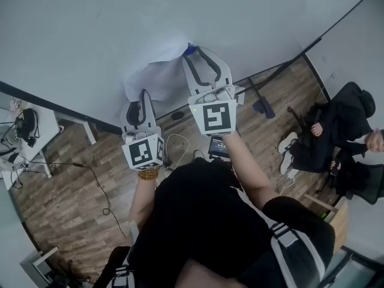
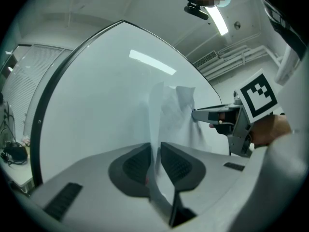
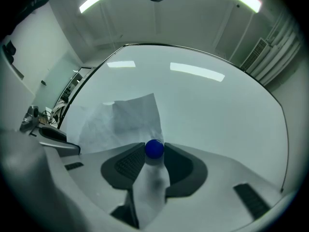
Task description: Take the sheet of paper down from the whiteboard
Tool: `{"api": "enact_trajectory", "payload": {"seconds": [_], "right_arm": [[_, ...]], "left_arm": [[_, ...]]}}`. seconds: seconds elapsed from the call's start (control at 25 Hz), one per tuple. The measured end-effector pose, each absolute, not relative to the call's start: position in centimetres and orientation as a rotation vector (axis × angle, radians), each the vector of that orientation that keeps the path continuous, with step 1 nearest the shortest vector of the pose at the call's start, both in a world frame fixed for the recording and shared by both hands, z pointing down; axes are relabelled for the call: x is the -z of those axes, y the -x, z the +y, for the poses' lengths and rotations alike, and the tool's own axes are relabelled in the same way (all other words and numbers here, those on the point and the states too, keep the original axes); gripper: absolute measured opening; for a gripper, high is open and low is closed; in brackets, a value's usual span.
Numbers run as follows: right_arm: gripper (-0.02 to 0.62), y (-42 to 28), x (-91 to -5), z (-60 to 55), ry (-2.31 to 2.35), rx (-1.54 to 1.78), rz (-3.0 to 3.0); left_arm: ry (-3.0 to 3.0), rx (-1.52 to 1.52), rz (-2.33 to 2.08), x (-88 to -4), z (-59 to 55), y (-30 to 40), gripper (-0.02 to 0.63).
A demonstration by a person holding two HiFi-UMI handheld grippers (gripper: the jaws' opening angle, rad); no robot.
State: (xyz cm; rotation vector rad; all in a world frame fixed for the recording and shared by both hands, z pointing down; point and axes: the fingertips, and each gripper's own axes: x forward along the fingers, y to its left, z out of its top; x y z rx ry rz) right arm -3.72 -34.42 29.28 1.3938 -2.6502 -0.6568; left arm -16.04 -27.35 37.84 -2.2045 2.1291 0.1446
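A white sheet of paper (image 1: 155, 77) hangs crumpled on the large whiteboard (image 1: 90, 35). My left gripper (image 1: 143, 95) is at its lower left edge. In the left gripper view the jaws (image 2: 155, 151) are shut on that edge, and the paper (image 2: 171, 110) bulges away from the board. My right gripper (image 1: 195, 51) is at the sheet's upper right, where a blue ball magnet (image 1: 190, 50) sits. In the right gripper view the magnet (image 3: 154, 149) nearly fills the gap between the open right gripper's (image 3: 154, 152) fingertips, with a strip of paper (image 3: 125, 120) running beneath it.
A person in black (image 1: 336, 131) sits at the right on the wooden floor area. A desk with cables (image 1: 30, 131) stands at the left. A blue dustpan (image 1: 263, 107) and a coiled cable (image 1: 175, 144) lie below the board's lower rail.
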Motion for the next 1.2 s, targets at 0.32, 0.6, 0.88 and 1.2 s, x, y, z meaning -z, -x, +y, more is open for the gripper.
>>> {"api": "enact_trajectory", "payload": {"seconds": [0.32, 0.6, 0.88, 1.2], "right_arm": [[0.124, 3.89, -29.25, -34.34, -1.392, 0.663, -2.650], [0.124, 3.86, -29.11, -34.33, -1.396, 0.672, -2.646], [0.123, 3.73, -29.07, -34.40, -1.408, 0.676, -2.635], [0.121, 3.68, -29.28, -34.11, -1.404, 0.671, -2.634]], "left_arm": [[2.198, -0.140, 2.123, -37.55, -27.34, 16.30, 0.055], [2.203, -0.146, 2.121, -37.42, -27.41, 16.32, 0.047], [2.222, -0.159, 2.110, -37.23, -27.46, 16.30, 0.032], [2.231, -0.167, 2.109, -37.27, -27.33, 16.40, 0.014]]}}
